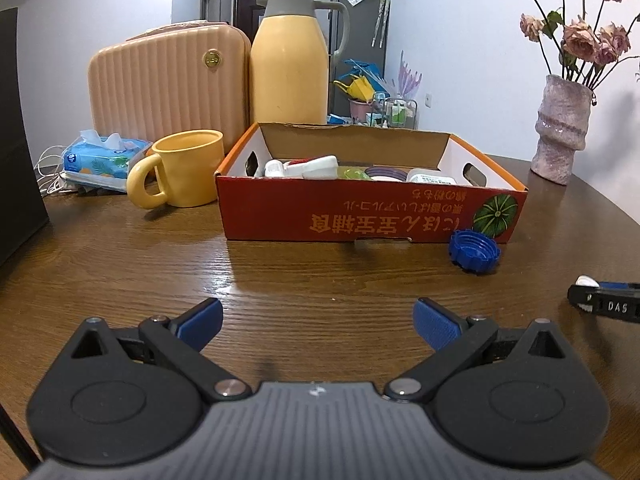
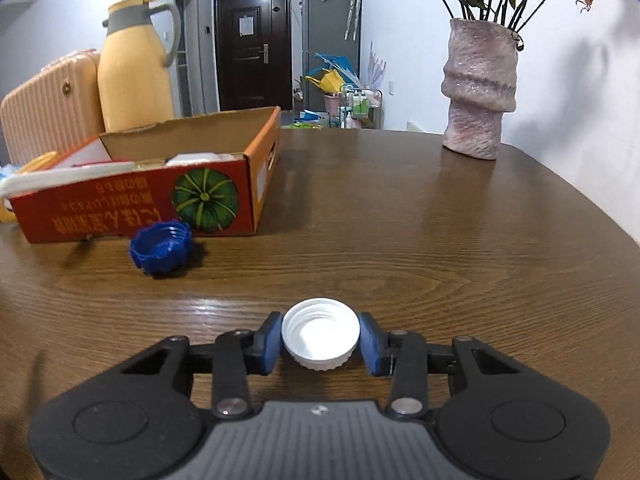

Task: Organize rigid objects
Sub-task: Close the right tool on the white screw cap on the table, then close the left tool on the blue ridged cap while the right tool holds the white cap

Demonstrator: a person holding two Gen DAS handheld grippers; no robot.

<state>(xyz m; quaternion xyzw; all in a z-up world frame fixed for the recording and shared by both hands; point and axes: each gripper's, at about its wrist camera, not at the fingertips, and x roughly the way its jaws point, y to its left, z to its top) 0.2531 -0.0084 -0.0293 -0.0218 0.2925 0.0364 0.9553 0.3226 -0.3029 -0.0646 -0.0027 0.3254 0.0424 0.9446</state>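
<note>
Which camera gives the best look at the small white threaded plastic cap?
The right wrist view: the small white threaded plastic cap sits open side up, clamped in the right claw. The left wrist view catches only a white sliver of it at its right edge.

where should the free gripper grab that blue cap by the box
Grip the blue cap across its ribbed outer wall, coming down from above. It lies open side up on the table, right beside the cardboard box, so a level approach from the box side is blocked. The left hand-held gripper is open and empty.
</note>
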